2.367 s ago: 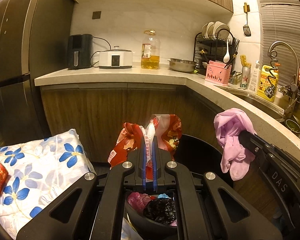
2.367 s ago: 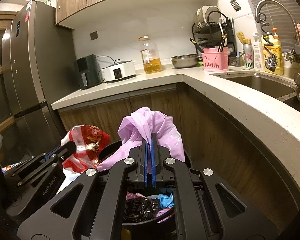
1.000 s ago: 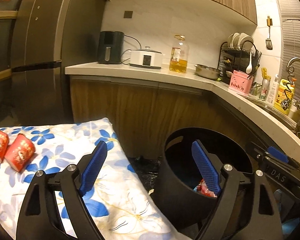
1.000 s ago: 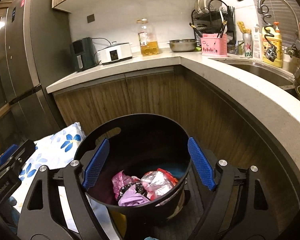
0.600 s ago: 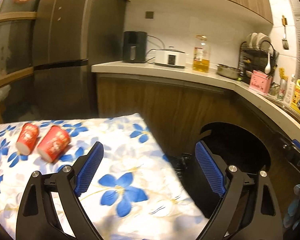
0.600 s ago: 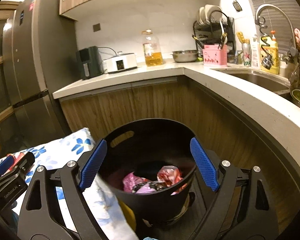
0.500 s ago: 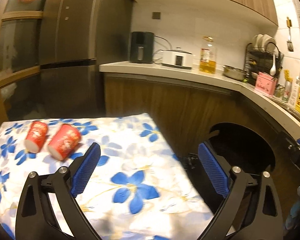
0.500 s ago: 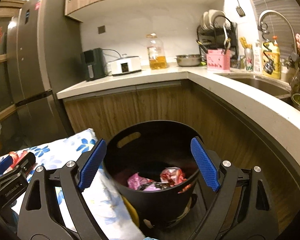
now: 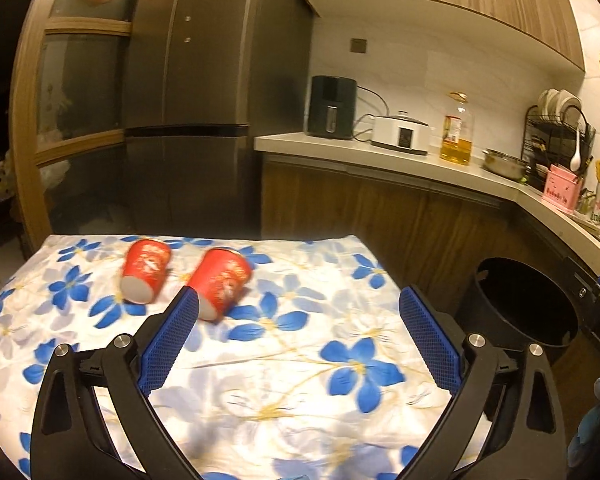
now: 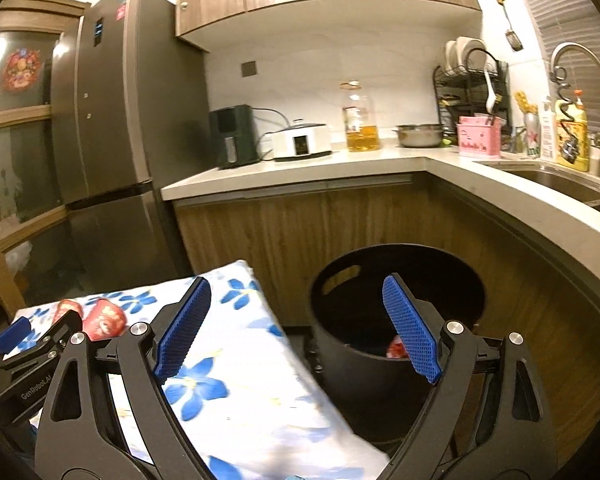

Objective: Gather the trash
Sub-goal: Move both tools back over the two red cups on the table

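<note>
A: How far along?
B: Two red cups (image 9: 180, 278) left, lying tipped on the flowered tabletop (image 9: 284, 360). Some trash already sits in the black bin (image 10: 396, 320).
A: And the tongs?
B: Left tongs (image 9: 298, 330) spread wide, empty, near the cups. Right tongs (image 10: 296, 320) spread, empty, by the bin.

Red cups (image 9: 184, 280), blue-flowered white cloth (image 9: 284, 360), black bin (image 10: 396, 320)
</note>
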Available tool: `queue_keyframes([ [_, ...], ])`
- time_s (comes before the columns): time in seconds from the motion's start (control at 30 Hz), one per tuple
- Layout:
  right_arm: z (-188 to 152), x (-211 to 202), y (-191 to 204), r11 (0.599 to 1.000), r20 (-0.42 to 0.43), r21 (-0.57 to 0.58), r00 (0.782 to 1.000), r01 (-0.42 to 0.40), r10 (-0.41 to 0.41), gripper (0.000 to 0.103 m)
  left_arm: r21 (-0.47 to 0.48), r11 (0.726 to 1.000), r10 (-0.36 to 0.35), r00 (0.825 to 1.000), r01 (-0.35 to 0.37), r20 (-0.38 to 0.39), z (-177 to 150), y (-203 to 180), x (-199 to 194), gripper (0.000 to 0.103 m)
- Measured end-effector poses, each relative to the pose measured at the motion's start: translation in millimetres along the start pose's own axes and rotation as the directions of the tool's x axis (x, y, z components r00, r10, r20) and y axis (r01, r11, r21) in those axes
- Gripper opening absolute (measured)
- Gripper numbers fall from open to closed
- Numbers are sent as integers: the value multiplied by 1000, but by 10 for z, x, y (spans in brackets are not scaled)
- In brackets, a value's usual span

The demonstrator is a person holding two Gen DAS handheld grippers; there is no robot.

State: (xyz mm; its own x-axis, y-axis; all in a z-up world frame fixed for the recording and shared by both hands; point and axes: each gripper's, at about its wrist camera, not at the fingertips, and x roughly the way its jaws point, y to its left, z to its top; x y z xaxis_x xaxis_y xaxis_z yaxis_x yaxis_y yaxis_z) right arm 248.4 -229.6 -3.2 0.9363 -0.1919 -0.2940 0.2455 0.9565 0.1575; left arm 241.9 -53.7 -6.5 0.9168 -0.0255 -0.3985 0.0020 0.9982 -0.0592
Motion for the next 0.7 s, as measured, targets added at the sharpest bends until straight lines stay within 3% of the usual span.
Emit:
queue_keyframes([
  [0.43, -157, 126, 727, 994, -34, -38, 994, -103, 102, 86, -66, 993, 101, 995, -101, -4, -45, 726, -30, 96],
  [0.7, -358, 365, 1325, 979, -93, -44, 976, -200, 195, 86, -101, 977, 188, 982, -188, -5, -82, 1225, 32, 96],
])
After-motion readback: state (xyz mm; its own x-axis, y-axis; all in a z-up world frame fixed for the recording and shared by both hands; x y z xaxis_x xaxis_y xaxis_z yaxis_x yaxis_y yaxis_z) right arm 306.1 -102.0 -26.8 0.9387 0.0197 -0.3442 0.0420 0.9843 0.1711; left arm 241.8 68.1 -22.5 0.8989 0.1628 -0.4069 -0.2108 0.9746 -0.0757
